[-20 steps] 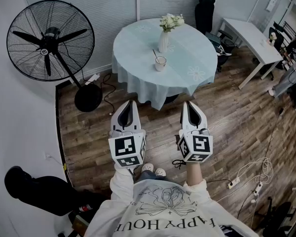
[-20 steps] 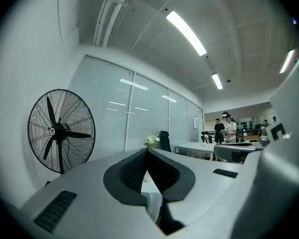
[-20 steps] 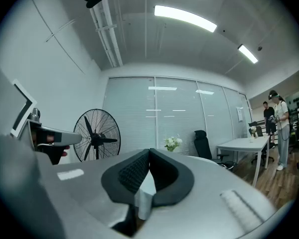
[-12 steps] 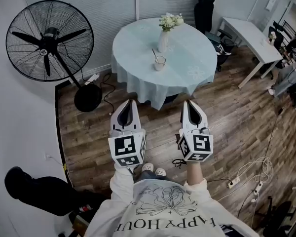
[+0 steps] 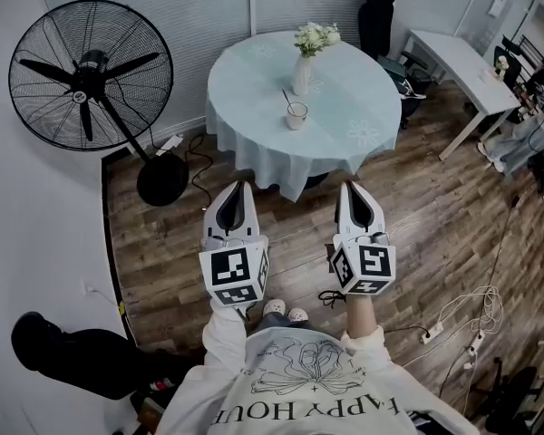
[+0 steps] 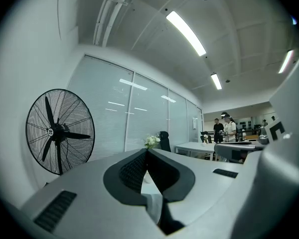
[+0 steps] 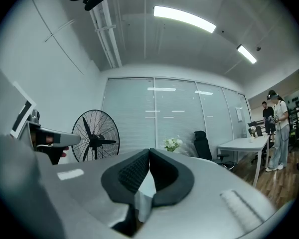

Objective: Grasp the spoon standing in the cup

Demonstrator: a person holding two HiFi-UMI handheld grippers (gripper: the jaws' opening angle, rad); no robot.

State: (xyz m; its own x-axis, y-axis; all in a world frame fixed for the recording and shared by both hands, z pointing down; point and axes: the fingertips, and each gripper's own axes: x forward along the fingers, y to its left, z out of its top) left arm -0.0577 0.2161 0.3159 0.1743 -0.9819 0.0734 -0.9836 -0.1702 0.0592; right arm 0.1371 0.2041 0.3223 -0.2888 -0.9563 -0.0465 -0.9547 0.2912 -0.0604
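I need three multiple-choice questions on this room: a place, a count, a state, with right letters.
1. On the round table with pale blue cloth, the small pale cup holding the thin spoon stands: A behind the white flower vase; B before it, nearer the person; C at the right edge.
2. Hand-held grippers in the head view: A one; B two; C three.
3. The right hand-held gripper's jaws: A wide apart; B closed on the spoon; C closed, empty.
B: the cup sits nearer than the vase. B: the left hand-held gripper and the right one show. C: its jaws meet, nothing between.
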